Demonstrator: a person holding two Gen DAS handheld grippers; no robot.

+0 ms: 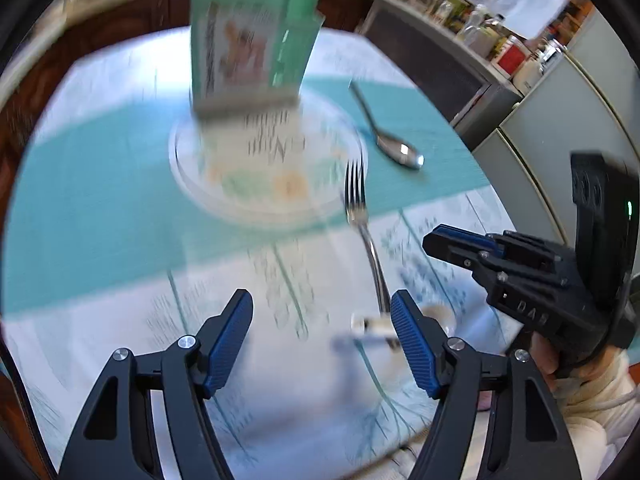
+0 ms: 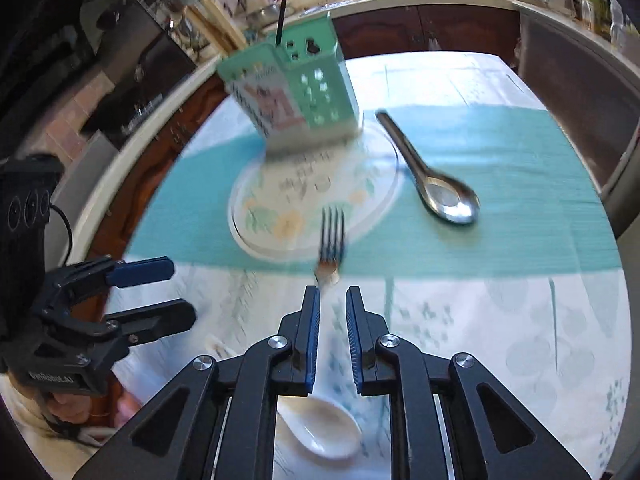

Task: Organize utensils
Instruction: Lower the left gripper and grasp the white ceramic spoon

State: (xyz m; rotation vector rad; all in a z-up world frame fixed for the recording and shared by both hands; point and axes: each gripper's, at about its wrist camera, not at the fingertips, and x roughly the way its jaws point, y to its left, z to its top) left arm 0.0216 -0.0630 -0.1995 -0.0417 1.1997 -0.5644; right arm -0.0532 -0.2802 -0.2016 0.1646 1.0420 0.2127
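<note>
A green utensil holder (image 1: pixel 254 40) (image 2: pixel 292 88) stands at the far edge of a round plate (image 1: pixel 224 196) (image 2: pixel 248 216) on a teal mat. A metal spoon (image 1: pixel 386 132) (image 2: pixel 432 176) lies right of the plate. My right gripper (image 2: pixel 333 294) (image 1: pixel 444 246) is nearly shut and holds a metal fork (image 2: pixel 333 240) (image 1: pixel 360 208) by its handle, tines towards the plate. My left gripper (image 1: pixel 322 308) (image 2: pixel 160 292) is open and empty, left of the fork. A white ceramic spoon (image 2: pixel 320 424) lies on the tablecloth under the right gripper.
The round table (image 2: pixel 500 320) has a patterned white cloth and a teal mat (image 2: pixel 520 184). Kitchen counters with jars and a grey cabinet (image 1: pixel 460 52) stand beyond the table's far edge. Chopsticks and a black straw (image 2: pixel 282 4) stick out of the holder.
</note>
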